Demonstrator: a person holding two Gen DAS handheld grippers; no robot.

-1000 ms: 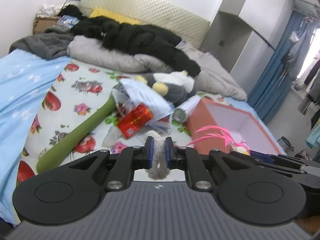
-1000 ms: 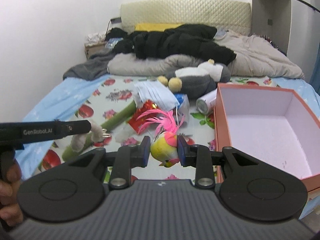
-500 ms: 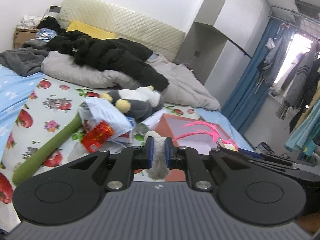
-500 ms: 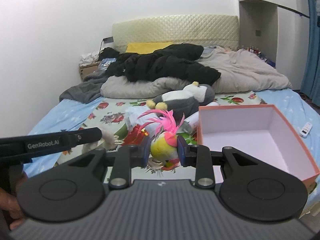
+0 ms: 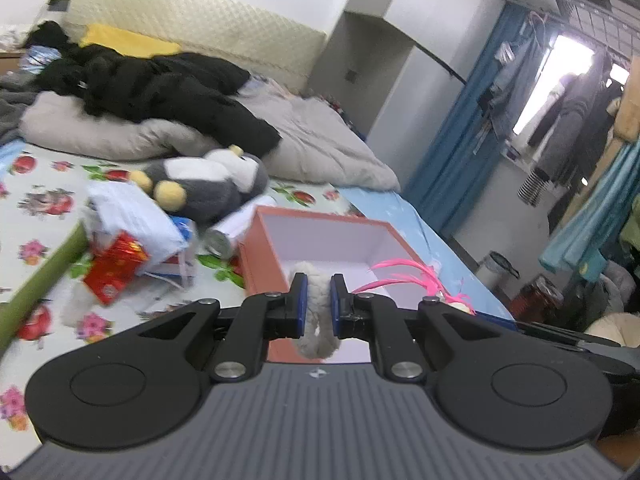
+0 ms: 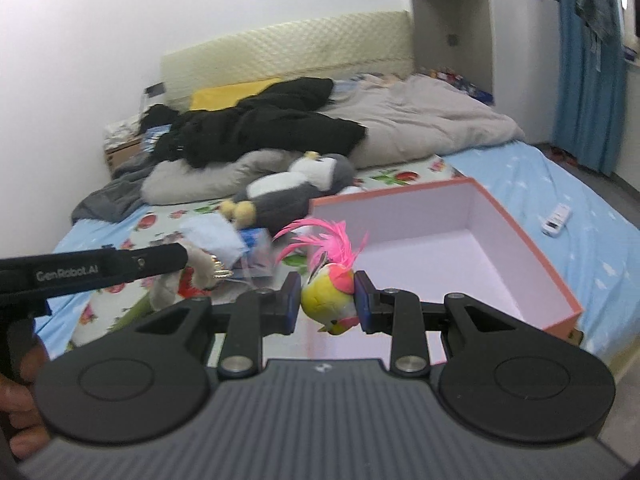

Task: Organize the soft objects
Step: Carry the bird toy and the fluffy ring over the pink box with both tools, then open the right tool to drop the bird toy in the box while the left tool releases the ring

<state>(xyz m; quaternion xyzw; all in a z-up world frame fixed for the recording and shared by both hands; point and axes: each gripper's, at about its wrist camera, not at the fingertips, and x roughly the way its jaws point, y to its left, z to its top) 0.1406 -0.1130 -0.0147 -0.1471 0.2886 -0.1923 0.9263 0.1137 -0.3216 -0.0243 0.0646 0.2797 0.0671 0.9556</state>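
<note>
My left gripper (image 5: 318, 304) is shut on a small beige fluffy plush (image 5: 318, 336), held in the air at the near wall of an orange box (image 5: 260, 256) with a white inside. My right gripper (image 6: 327, 300) is shut on a yellow bird toy (image 6: 326, 300) with pink feathers, hanging over the box's near left corner (image 6: 320, 206). In the left wrist view the bird's pink feathers (image 5: 408, 276) show to the right. In the right wrist view the left gripper's arm (image 6: 92, 270) reaches in from the left with the beige plush (image 6: 200, 266) at its tip.
A grey and white penguin plush (image 5: 208, 184) lies on the floral bedsheet behind the box. Beside it are a white bag (image 5: 132, 216), a red packet (image 5: 116, 268), a can (image 5: 218, 242) and a green roll (image 5: 40, 280). Black clothes (image 5: 160, 88) and a grey duvet (image 6: 420, 124) cover the bed's far end. A remote (image 6: 556, 220) lies right of the box.
Both grippers have risen and swung right toward the orange box, each still holding its toy. The box now sits straight ahead of both.
</note>
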